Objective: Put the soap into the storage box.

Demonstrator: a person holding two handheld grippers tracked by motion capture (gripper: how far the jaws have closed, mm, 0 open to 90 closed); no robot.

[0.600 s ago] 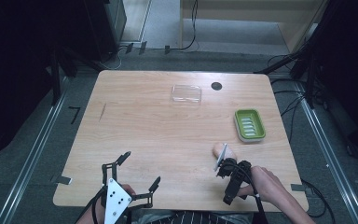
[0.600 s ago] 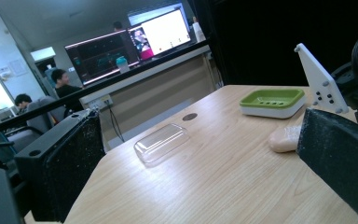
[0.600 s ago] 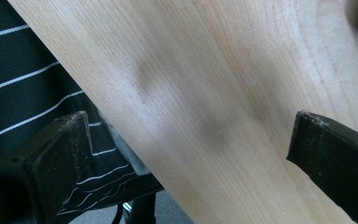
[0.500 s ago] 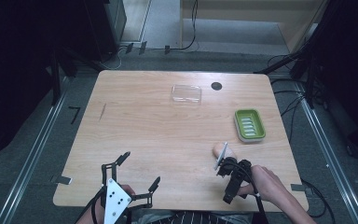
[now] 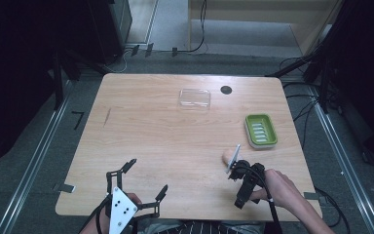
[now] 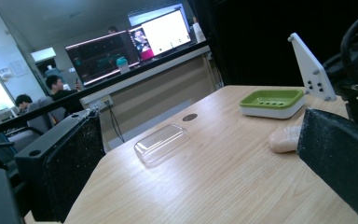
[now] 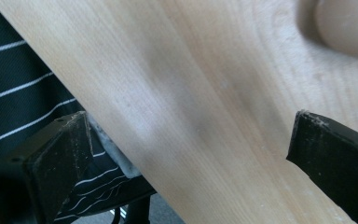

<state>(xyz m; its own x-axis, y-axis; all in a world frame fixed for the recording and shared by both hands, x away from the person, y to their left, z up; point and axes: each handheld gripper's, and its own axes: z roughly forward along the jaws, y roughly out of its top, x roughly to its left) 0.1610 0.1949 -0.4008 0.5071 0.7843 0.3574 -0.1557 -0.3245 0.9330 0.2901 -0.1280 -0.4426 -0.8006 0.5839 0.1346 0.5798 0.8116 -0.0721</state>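
Your left gripper (image 5: 145, 179) sits at the table's (image 5: 146, 126) near edge, toward the near left corner. Your right gripper (image 5: 237, 171) is close to the near right corner, just in from the near edge. The bar of soap (image 5: 230, 155) lies right beside that gripper, on its far side; whether they touch is hard to tell. The soap dish (image 5: 260, 130) rests farther back, near the right edge, beyond the soap and a little to its right. The clear lid (image 5: 194, 98) lies by the far edge, about midway along it, with the cable hole (image 5: 226, 89) just to its right.
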